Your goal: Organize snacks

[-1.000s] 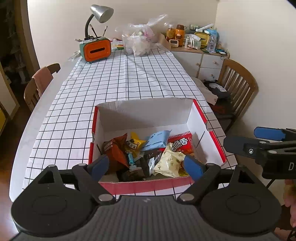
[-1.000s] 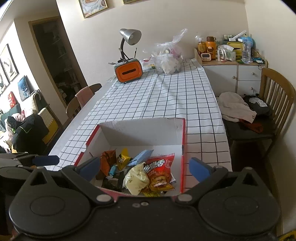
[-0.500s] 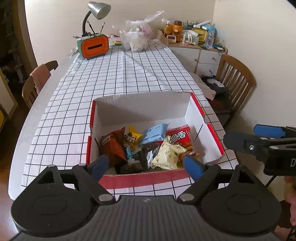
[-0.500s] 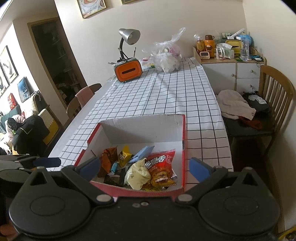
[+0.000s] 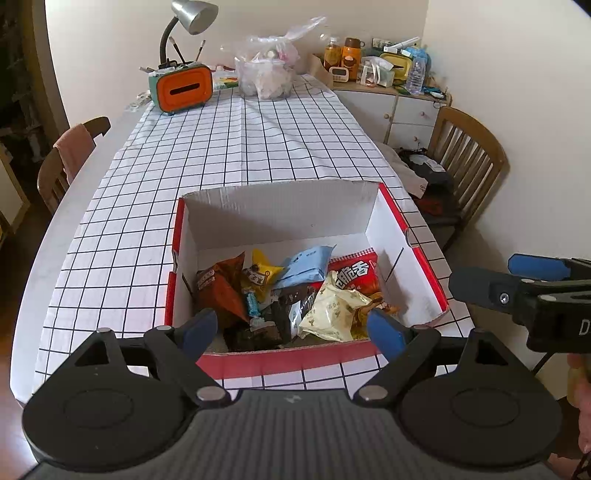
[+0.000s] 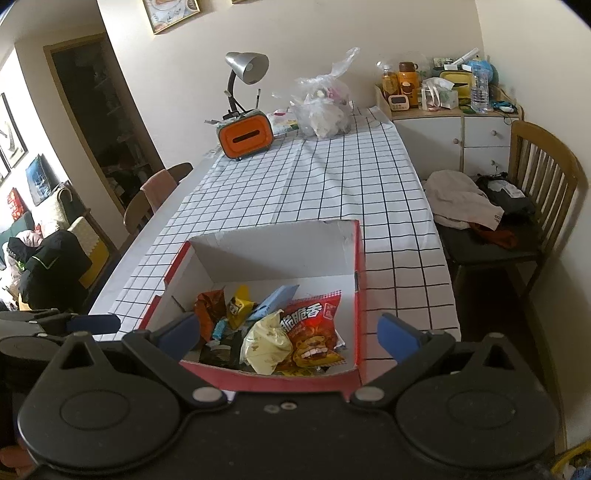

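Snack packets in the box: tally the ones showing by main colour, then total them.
Brown: 1
Yellow: 1
Light blue: 1
Red: 1
Cream: 1
Dark: 1
Total: 6 clearly showing in the box; more lie buried underneath.

Ahead of my left claw [image 5: 291, 328] sits the box [image 5: 424, 258] on the table [image 5: 229, 147], snacks [image 5: 288, 291] heaped inside at its near end. Beyond it stand lamp [image 5: 184, 33] and bag [image 5: 266, 70]; my right claw [image 5: 517, 280] lies rightward.

Dining room, cream walls, daylight

Checked cloth [image 6: 332, 192] covers the long surface; wooden chair [image 6: 543, 192] at three o'clock, white cabinet [image 6: 454, 140] at one, dark doorway [image 6: 99, 122] at ten, framed pictures [image 6: 170, 11] overhead.
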Action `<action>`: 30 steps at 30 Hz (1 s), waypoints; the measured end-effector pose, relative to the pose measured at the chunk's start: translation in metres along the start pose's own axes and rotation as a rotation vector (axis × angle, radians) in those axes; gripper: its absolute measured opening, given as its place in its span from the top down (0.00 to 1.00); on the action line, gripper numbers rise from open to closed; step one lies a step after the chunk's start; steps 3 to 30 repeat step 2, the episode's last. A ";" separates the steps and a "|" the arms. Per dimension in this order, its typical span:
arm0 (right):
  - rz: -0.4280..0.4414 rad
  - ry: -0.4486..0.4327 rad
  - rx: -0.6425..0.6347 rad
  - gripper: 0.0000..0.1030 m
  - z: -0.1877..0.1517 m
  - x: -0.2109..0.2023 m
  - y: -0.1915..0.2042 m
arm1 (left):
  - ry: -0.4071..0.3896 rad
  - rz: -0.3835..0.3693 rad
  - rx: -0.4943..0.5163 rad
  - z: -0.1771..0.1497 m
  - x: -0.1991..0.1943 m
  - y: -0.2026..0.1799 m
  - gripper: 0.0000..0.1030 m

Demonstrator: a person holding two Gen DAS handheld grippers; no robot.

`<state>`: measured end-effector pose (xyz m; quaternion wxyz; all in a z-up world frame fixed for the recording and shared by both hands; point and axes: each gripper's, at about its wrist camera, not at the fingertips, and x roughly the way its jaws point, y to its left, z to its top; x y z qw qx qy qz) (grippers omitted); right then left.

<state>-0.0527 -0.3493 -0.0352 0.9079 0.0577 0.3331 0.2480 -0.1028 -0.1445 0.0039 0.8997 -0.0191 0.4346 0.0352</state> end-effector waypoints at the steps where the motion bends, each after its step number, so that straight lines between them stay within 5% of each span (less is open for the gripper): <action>1: -0.001 0.001 0.000 0.00 0.000 0.001 0.000 | 0.000 -0.001 0.002 0.000 0.001 0.000 0.14; 30: -0.002 0.003 0.001 0.00 0.001 0.002 0.000 | 0.001 -0.003 0.004 0.001 0.001 0.001 0.14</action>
